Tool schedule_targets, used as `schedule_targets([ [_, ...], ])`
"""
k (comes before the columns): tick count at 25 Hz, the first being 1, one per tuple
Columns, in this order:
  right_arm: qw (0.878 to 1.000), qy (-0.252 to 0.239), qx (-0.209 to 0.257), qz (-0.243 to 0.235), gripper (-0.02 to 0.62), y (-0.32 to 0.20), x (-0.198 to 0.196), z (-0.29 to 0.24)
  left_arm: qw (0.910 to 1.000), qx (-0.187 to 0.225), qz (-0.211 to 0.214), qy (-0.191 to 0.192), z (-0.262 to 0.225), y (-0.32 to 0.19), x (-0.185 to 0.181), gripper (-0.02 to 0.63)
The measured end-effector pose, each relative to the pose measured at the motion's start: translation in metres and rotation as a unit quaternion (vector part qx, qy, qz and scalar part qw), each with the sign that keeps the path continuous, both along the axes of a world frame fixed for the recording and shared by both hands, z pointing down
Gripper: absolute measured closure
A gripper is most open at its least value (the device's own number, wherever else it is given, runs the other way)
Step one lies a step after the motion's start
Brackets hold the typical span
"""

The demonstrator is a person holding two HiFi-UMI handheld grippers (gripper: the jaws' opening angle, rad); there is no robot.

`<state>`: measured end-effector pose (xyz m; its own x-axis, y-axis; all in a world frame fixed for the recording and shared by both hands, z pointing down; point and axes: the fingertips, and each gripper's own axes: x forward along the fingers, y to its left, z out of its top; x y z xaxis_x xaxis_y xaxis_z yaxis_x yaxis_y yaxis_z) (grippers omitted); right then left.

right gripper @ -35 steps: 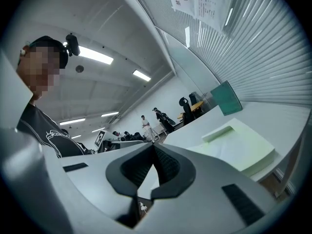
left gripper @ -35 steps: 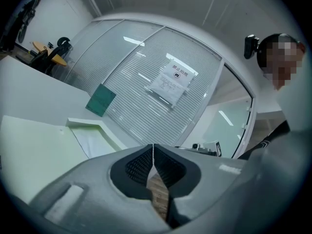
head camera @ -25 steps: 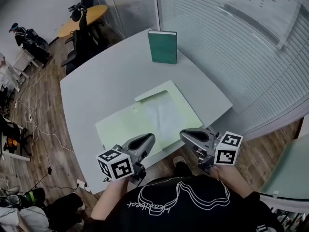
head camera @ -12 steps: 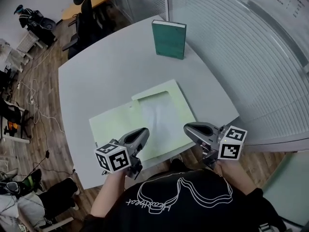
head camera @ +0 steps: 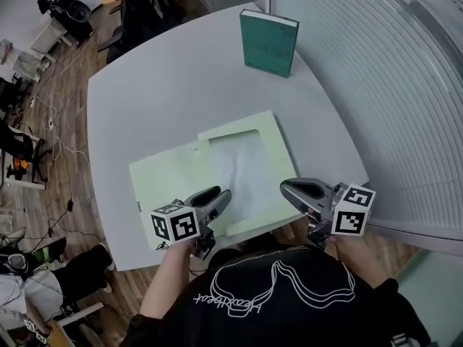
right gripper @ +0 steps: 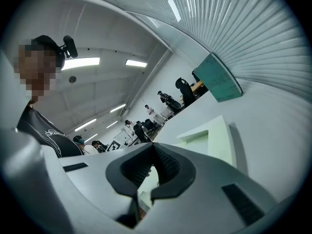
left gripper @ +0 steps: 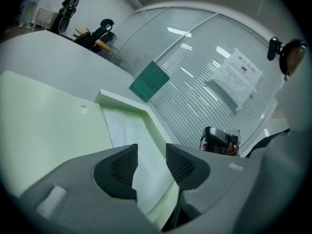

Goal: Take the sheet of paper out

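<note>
Pale green folder (head camera: pixel 168 183) lies open flat on the white table (head camera: pixel 152 92), at the near edge. Sheet of paper (head camera: pixel 246 168) sits in the folder's right half, with green pocket edging along its far and right sides. Left gripper (head camera: pixel 221 195) hangs low over the folder's near edge, just left of the sheet; its jaws have just been opening and now stand apart with nothing pinched between them. Right gripper (head camera: pixel 286 189) is at the folder's near right corner, fingertips together, holding nothing. Dark green book (head camera: pixel 268 43) stands upright at the table's far side, well apart from the folder.
</note>
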<state>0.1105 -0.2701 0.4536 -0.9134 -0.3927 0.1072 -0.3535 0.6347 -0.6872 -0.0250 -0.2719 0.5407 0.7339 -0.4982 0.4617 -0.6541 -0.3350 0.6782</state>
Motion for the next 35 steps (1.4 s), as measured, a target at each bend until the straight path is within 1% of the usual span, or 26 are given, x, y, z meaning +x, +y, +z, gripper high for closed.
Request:
schedule_targets([
  [5, 1.0, 0.003, -0.013, -0.011, 0.586, -0.008, 0.002, 0.014, 0.9986, -0.044, -0.027, -0.004, 0.034, -0.017, -0.006, 0.42],
  [10, 1.0, 0.006, -0.018, -0.011, 0.586, -0.018, 0.007, 0.021, 0.9959, -0.081, -0.037, -0.01, 0.06, -0.031, -0.007, 0.417],
  [13, 1.0, 0.006, -0.022, -0.008, 0.586, -0.022, 0.011, 0.023, 0.9937, -0.1, -0.045, -0.022, 0.073, -0.034, -0.008, 0.411],
  [15, 1.0, 0.008, -0.025, -0.009, 0.586, -0.023, 0.011, 0.027, 0.9926, -0.107, -0.051, -0.025, 0.078, -0.037, -0.009, 0.407],
  [18, 1.0, 0.009, -0.026, -0.013, 0.586, -0.024, 0.01, 0.031, 0.9917, -0.116, -0.054, -0.016, 0.084, -0.04, -0.007, 0.405],
  [24, 0.999, 0.012, -0.024, -0.018, 0.586, -0.03, 0.007, 0.035, 0.9907, -0.122, -0.059, -0.007, 0.088, -0.044, -0.006, 0.405],
  [31, 0.999, 0.01, -0.03, -0.021, 0.586, -0.035, 0.004, 0.041, 0.9905, -0.131, -0.042, -0.01, 0.088, -0.043, 0.01, 0.405],
  [32, 0.999, 0.01, -0.031, -0.022, 0.586, -0.035, 0.004, 0.042, 0.9903, -0.132, -0.043, -0.007, 0.088, -0.042, 0.011, 0.405],
  [35, 0.999, 0.011, -0.033, -0.021, 0.586, -0.036, 0.006, 0.043, 0.9888, -0.142, -0.04, 0.018, 0.086, -0.04, 0.015, 0.405],
])
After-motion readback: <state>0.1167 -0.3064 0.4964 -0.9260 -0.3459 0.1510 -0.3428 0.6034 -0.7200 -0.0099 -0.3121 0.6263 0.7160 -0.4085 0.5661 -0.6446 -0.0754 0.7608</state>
